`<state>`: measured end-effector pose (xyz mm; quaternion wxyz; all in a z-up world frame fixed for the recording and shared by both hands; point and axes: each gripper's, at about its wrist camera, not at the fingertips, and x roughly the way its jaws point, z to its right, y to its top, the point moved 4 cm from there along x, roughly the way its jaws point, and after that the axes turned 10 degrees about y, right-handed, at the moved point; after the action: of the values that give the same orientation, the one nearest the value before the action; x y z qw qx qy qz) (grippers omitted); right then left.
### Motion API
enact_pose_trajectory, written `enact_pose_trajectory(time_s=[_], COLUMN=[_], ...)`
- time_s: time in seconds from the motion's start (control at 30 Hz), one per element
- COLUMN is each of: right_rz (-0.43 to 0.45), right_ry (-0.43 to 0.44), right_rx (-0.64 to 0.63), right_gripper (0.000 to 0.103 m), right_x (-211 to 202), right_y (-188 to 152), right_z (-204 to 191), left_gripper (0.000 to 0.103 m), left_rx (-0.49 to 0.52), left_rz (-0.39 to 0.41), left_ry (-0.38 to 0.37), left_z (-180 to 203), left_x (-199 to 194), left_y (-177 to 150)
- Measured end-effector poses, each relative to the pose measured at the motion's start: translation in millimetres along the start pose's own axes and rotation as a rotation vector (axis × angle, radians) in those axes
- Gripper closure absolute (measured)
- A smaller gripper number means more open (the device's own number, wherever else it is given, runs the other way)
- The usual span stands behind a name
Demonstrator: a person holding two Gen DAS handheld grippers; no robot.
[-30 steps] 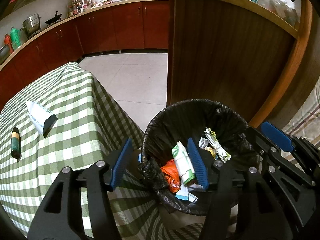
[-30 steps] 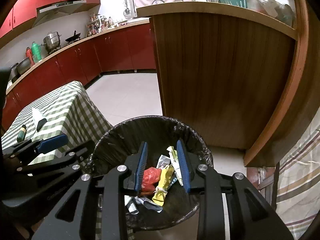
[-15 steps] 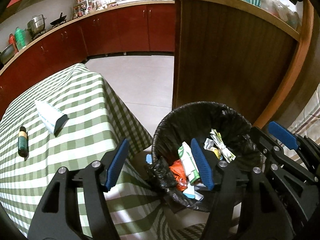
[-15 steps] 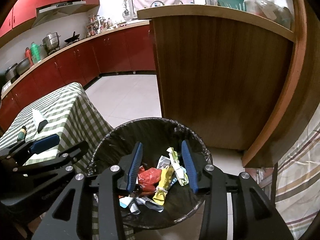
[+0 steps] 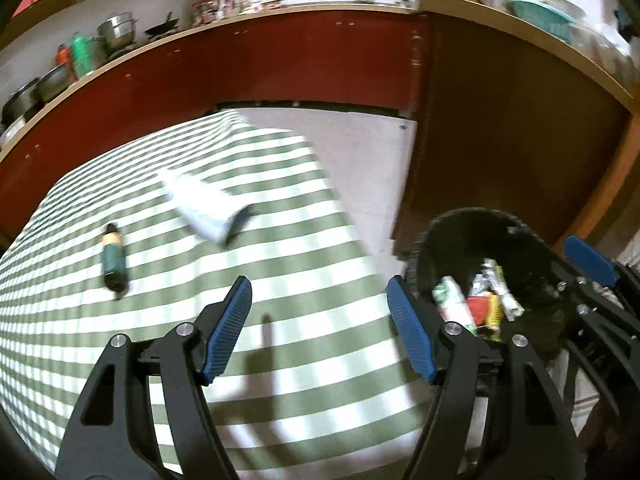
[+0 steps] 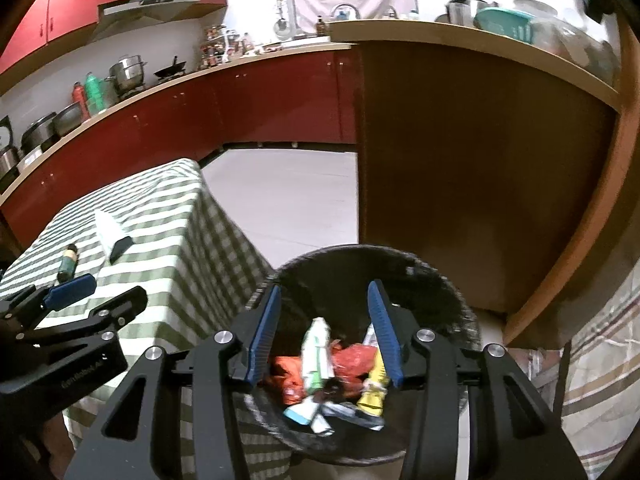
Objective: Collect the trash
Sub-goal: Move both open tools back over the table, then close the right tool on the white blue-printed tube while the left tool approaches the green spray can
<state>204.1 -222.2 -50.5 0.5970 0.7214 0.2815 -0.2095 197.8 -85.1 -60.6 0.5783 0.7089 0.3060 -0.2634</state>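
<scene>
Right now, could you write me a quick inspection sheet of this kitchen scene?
Surface: green checked tablecloth, beside the bin.
Job's things: white tube and small green bottle lying on the cloth; black-lined bin holding wrappers.
Clutter: pots and bottles on the red counter.
Grippers: left hand-held gripper over the cloth, right hand-held gripper over the bin; both have just been opening, nothing between the jaws.
Cables: nothing seen.
Surroundings: wooden counter panel, tiled floor.

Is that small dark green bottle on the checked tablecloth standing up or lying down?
Lying down: the small dark green bottle rests lengthwise on the green checked tablecloth, apart from both grippers.
</scene>
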Motion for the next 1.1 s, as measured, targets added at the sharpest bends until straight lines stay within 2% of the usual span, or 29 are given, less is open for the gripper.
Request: enact_pose_trajectory(time_s=[0.5, 0.6, 0.67, 0.87, 1.1], right_rz=[-0.029, -0.041, -0.047, -0.083, -0.128], right_ry=[0.141, 0.165, 0.179, 0.227, 0.239], right_rx=[-0.125, -0.158, -0.180, -0.242, -0.293], right_gripper=[0.057, 0.056, 0.055, 0.053, 0.052], right_x=[35, 43, 48, 74, 103], right_y=[16, 20, 22, 30, 35], right_z=[-98, -119, -132, -171, -198], left_gripper=[0.033, 0.033, 0.029, 0.028, 0.028], left_rx=[-0.155, -0.184, -0.200, -0.260, -0.306], left_rz=[-0.049, -0.062, -0.070, -0.093, -0.104], left_ry=[0.167, 0.185, 0.195, 0.222, 0.241], left_z=[-139, -163, -175, -213, -251], left_x=[16, 19, 21, 30, 39], left_y=[-12, -15, -18, -25, -27])
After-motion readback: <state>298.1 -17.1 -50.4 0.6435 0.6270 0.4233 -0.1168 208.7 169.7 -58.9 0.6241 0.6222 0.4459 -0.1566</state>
